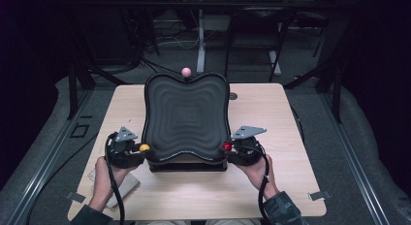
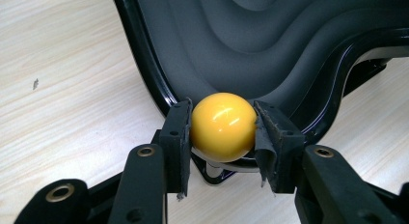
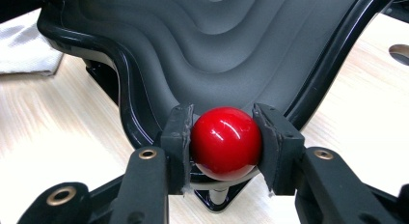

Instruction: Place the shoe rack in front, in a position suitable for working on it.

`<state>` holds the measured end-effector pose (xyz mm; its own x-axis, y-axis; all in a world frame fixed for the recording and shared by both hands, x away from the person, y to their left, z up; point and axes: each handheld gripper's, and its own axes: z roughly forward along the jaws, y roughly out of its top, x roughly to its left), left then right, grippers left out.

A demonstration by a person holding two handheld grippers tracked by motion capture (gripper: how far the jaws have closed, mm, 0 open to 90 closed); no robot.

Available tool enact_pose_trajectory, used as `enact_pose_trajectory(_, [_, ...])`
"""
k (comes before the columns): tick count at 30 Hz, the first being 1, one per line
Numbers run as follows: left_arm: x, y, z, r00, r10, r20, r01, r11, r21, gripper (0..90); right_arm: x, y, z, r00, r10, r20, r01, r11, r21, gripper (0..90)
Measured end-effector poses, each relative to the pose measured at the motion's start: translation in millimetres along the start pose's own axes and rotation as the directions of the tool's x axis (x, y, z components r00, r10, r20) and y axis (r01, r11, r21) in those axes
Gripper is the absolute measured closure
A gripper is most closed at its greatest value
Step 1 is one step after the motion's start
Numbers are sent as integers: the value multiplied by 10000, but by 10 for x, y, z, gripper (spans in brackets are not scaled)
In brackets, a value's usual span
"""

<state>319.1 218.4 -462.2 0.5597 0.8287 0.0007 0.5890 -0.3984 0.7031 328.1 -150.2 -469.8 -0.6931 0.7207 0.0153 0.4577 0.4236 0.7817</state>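
Observation:
A black tray with a stepped wavy surface (image 1: 186, 118) stands on a low base in the middle of the wooden table (image 1: 271, 123). Glossy ball knobs sit on posts at its rim. The yellow ball (image 2: 223, 127) is at the near left corner, and my left gripper (image 2: 223, 130) is shut on it, pads pressing both sides. At the near right corner my right gripper (image 3: 225, 143) is shut on the red ball (image 3: 225, 142). From above, the left gripper (image 1: 141, 149) and right gripper (image 1: 229, 147) flank the tray's front. A pink ball (image 1: 185, 71) tops the far edge.
A white cloth (image 1: 123, 186) lies under the left hand near the table's front left. A round hole (image 1: 233, 95) is in the tabletop behind the tray's right side. Tape strips (image 1: 319, 195) mark the front corners. Desk legs and cables stand beyond the far edge.

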Motion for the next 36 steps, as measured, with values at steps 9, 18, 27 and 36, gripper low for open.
enact_pose_trajectory(9, [38,-85,-78,9999,-74,71,75,10000,-37,601,102,-8,6,9993,54,-373,-58,9999,-110,597])
enact_pose_trajectory(18, [59,-90,-82,9998,86,204,-84,9999,-92,597,101,22,23,9993,-240,-295,240,9997,4,590])
enact_pose_trajectory(27, [194,-151,-287,9989,-144,456,143,9999,14,219,86,18,27,9992,-226,-338,226,9997,-1,596])
enact_pose_trajectory(36, [441,-351,-430,9996,-282,65,278,9982,530,2,97,25,28,9992,-274,-290,276,9996,58,597])
